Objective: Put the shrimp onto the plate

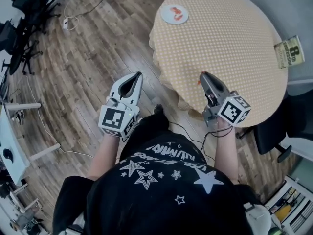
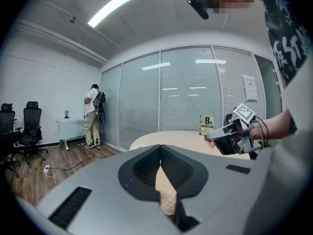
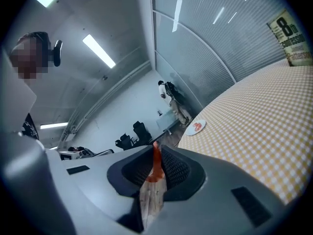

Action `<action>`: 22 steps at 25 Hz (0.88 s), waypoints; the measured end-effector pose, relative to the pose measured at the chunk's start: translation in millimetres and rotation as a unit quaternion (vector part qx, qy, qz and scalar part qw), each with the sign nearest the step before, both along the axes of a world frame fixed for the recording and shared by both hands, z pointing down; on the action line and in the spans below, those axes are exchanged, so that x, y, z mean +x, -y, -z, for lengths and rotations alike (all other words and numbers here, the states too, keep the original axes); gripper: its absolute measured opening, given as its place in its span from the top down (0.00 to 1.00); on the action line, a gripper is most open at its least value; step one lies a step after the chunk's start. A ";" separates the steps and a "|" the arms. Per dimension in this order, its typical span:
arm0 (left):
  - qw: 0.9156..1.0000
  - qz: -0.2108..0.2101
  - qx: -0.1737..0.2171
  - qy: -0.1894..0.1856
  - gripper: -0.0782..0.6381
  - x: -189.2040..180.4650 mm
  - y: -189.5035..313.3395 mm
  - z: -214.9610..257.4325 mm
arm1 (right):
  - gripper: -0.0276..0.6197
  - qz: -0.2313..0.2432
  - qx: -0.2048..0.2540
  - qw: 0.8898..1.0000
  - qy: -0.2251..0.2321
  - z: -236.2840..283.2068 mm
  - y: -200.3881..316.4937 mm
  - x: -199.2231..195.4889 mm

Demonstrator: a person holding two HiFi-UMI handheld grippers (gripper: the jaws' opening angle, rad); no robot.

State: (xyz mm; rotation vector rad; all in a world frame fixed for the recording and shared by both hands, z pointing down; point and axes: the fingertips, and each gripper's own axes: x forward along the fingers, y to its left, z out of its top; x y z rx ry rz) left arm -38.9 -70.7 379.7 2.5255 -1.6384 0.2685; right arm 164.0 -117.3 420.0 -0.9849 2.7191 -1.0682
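Observation:
A white plate [image 1: 174, 14] with an orange shrimp on it lies at the far left rim of the round table with the yellow checked cloth [image 1: 230, 43]; the plate [image 3: 196, 127] shows small in the right gripper view. My right gripper [image 1: 202, 75] hovers at the table's near edge, shut on an orange-red shrimp [image 3: 155, 161] that sticks up between its jaws. That shrimp [image 1: 198, 82] peeks out at the tip in the head view. My left gripper [image 1: 138, 75] hangs over the wooden floor left of the table, shut with nothing in it. The right gripper [image 2: 230, 138] also appears in the left gripper view.
A standing card printed "8th" [image 1: 289, 51] is at the table's right rim. A black chair [image 1: 279, 129] stands by the table's right side. Office chairs [image 1: 24, 13] and cables [image 1: 73, 18] occupy the floor at the left. A person [image 2: 93, 115] stands far off by the glass wall.

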 end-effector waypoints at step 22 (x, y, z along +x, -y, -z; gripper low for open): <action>1.000 -0.007 -0.008 0.017 0.88 -3.0 116.1 1.5 | 0.88 -0.006 -0.015 1.000 0.017 -1.9 113.9 -17.6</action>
